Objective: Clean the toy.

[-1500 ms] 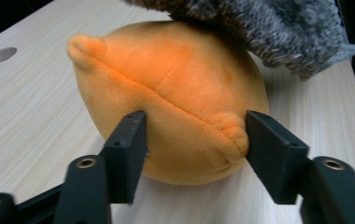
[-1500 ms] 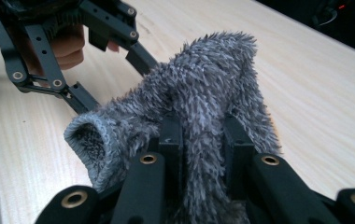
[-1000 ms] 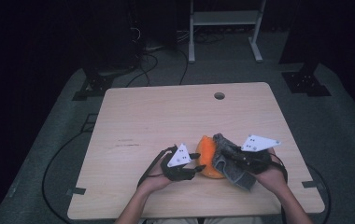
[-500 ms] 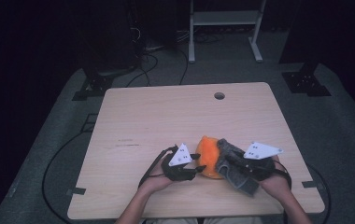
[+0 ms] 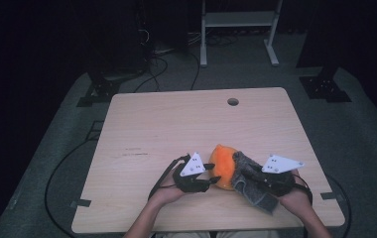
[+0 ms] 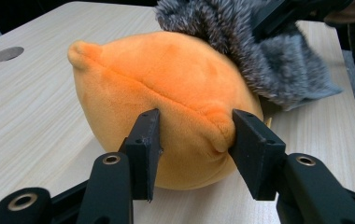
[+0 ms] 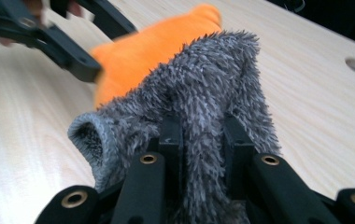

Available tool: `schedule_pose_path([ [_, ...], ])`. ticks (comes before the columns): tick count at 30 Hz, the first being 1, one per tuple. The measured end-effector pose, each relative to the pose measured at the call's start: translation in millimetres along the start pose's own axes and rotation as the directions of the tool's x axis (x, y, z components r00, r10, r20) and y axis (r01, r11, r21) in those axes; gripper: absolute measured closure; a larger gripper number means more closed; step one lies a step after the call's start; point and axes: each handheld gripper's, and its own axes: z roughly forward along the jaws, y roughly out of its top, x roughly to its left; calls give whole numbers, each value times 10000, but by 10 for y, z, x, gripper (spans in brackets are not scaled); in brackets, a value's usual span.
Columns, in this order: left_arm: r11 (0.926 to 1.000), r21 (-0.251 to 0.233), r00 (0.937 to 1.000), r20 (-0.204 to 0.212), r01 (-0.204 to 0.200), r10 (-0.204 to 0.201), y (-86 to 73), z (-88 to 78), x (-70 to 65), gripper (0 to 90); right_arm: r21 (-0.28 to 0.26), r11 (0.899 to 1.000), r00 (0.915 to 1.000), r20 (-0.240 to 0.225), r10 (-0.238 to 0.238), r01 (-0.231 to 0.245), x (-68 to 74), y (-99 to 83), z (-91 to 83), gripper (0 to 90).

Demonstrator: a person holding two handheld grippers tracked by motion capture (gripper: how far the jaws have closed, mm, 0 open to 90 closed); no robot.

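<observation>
The right gripper (image 5: 240,171), clamping the grey fuzzy cloth (image 5: 254,184), is dropping it against the orange plush (image 5: 221,166) that the left gripper (image 5: 211,178) is pinching, beginning the wrap.

A pale wooden tabletop (image 5: 176,129) stands on grey carpet (image 5: 365,134) in a dark room, with a white metal frame (image 5: 238,20) and black cables (image 5: 161,64) behind.
</observation>
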Motion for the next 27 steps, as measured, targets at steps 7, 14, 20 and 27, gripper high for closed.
schedule_pose_path([
  [7,9997,-72,9997,-125,217,-218,-9,13,9,519,303,9966,9947,706,744,-767,-113,-156,-35,735],
  [14,9991,-90,9989,-248,406,-408,-10,25,18,516,-298,9996,9999,-163,20,-25,126,-40,-38,729],
  [20,9988,-70,9986,-215,479,-480,-32,22,38,511,566,9943,9949,505,872,-900,-169,-283,5,731],
  [27,9991,-82,9991,-122,416,-417,-30,24,35,511,163,9891,9892,36,1466,-1467,-250,-264,-106,730],
])
